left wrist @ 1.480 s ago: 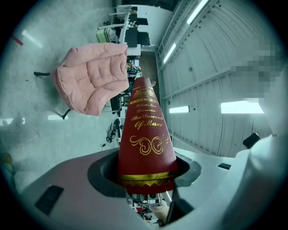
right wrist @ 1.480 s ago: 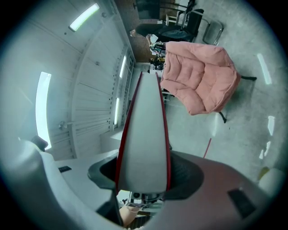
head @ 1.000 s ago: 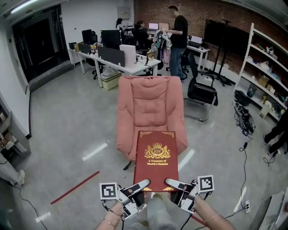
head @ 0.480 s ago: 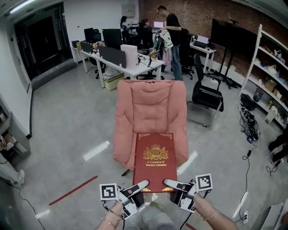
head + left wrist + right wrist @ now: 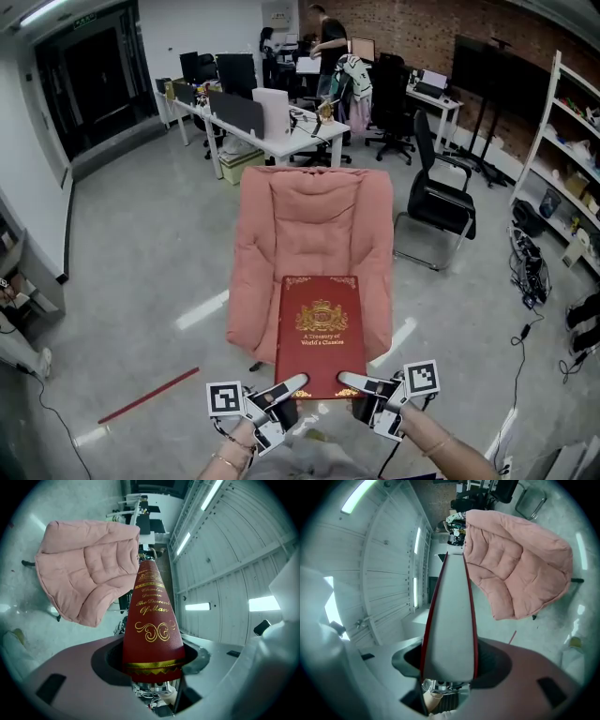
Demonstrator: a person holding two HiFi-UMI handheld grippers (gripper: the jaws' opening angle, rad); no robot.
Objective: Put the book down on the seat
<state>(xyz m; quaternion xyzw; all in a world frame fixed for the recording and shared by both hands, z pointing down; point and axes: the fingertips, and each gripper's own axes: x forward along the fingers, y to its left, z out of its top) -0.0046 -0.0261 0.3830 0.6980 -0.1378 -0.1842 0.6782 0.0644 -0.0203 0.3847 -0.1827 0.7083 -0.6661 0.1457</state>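
Book [image 5: 319, 333]: red w/ gold print, cover up, held level in the air over the front of the seat [image 5: 253, 314] of a pink chair [image 5: 314, 220]; can't tell if it touches the cushion. L claw [image 5: 286, 384] is clamped on the near L corner, w/ the gold-lettered spine [image 5: 152, 620] between its jaws. R claw [image 5: 354, 381] is clamped on the near R corner, w/ the pale page edge [image 5: 450, 630] between its jaws. Red tape strip [image 5: 155, 394] on the floor [image 5: 141, 244] to the L. Black office chair [image 5: 441, 202] just R of the pink one. Behind: counter [image 5: 281, 141] w/ monitors [image 5: 234, 73], and a person [image 5: 328, 42] standing further back. Shelves [image 5: 562, 122] along the R wall.
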